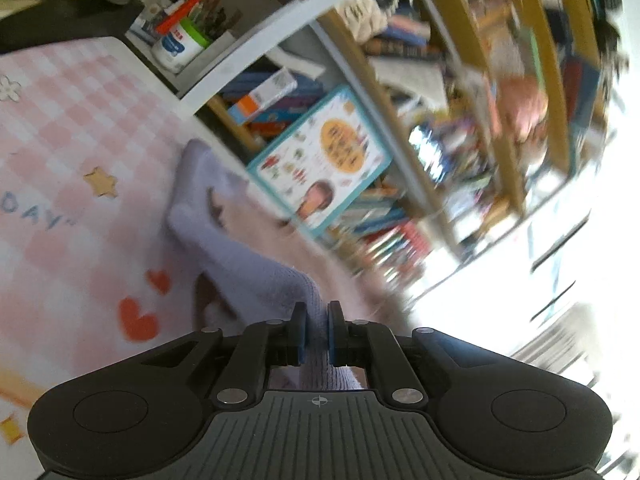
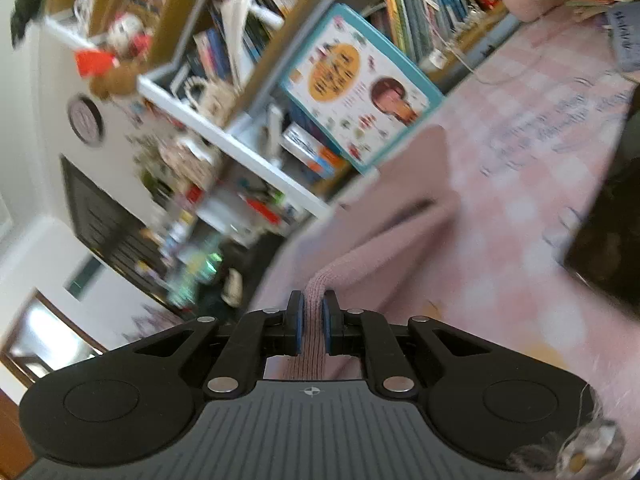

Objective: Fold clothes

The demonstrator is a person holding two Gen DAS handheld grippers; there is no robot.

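The left gripper (image 1: 318,332) is clamped on a strip of knit cloth, its 2 blue-padded fingers (image 1: 301,336) pressing the fabric from both sides. The fabric here looks lavender-grey, and it runs from the jaws forward and down to the pink checked mat (image 1: 80,128), where the rest of the sweater (image 1: 224,216) lies bunched, with a pinker part beside it toward the shelves. The mat carries printed red hearts (image 1: 138,320), a tan star (image 1: 102,182) and blue letters.

The right gripper (image 2: 313,326) is likewise closed on cloth: a ribbed pink edge of the sweater (image 2: 384,248) is pinched between its 2 pads (image 2: 299,328) and rises out of the jaws, then stretches away in a taut fold toward the mat (image 2: 520,184). The far part of the garment rests on the mat near the bookshelf.

Behind the mat stands a crowded bookshelf (image 2: 224,132) with white boards. A large picture book with a teal border (image 2: 356,88) leans against it at the mat's edge; the left view shows the same book (image 1: 320,160). A white tub with a green lid (image 1: 180,42) and a holder of pens sit at the mat's far corner in the left view. A dark object (image 2: 604,232) lies at the right edge of the right view, too blurred to identify.
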